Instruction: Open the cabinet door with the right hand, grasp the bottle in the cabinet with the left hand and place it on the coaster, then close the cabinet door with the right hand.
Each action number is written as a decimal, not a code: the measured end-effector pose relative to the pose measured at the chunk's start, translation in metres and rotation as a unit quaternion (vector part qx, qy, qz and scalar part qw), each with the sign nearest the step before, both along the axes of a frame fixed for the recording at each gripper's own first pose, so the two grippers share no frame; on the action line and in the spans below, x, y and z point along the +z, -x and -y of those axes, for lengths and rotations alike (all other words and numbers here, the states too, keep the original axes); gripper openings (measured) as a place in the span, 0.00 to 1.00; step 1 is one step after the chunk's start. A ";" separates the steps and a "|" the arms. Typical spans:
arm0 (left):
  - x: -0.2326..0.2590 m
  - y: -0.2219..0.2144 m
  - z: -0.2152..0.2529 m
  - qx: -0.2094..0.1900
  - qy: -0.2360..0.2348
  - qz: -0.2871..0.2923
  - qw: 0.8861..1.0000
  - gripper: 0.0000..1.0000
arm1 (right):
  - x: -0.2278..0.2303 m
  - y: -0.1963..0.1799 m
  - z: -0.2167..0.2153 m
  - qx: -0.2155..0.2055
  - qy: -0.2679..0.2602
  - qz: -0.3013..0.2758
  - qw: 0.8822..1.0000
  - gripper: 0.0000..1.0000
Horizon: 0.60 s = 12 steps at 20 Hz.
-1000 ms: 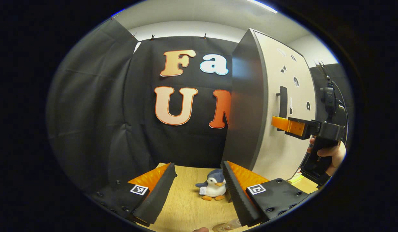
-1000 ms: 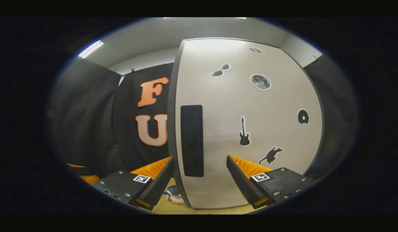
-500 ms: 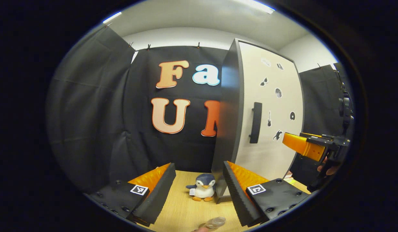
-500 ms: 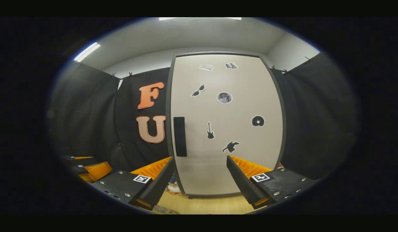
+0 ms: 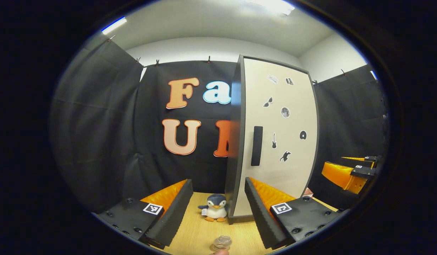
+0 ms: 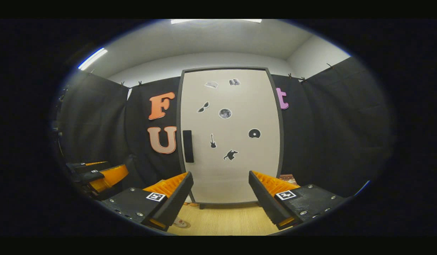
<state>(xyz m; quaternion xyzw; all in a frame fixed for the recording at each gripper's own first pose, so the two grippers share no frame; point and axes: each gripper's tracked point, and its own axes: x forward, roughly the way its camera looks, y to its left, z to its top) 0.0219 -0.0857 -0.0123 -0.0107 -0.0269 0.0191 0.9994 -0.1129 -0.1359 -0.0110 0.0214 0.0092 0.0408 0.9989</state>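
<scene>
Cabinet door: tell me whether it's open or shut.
Shut. In the right gripper view the cabinet door sits flush in its dark frame, handle untouched, no interior showing.

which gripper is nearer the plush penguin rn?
Left. The left gripper has the plush penguin on the table just beyond its open fingers. The right gripper hangs farther back, facing the cabinet door.

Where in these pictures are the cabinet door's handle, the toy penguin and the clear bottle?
handle (image 6: 188,146): right gripper view, middle of the dark bar.
toy penguin (image 5: 215,208): left gripper view, its white belly.
bottle (image 5: 222,242): left gripper view, its clear top near the bottom edge.
</scene>
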 end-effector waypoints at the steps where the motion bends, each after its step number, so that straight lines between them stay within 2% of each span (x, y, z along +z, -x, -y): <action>1: 0.000 0.002 0.004 -0.001 -0.001 -0.001 1.000 0.95 | 0.000 0.004 0.003 -0.002 0.004 0.000 1.000 0.98; 4: -0.001 0.011 0.011 0.001 -0.001 -0.006 1.000 0.96 | 0.001 0.016 0.006 -0.002 0.003 0.000 1.000 0.98; 5: -0.001 0.011 0.015 -0.002 0.000 -0.007 1.000 0.99 | 0.002 0.018 0.008 -0.003 0.003 0.001 1.000 0.98; 12: 0.001 0.016 0.033 -0.009 -0.010 -0.004 1.000 0.99 | 0.004 0.029 0.015 0.000 0.010 0.010 1.000 0.97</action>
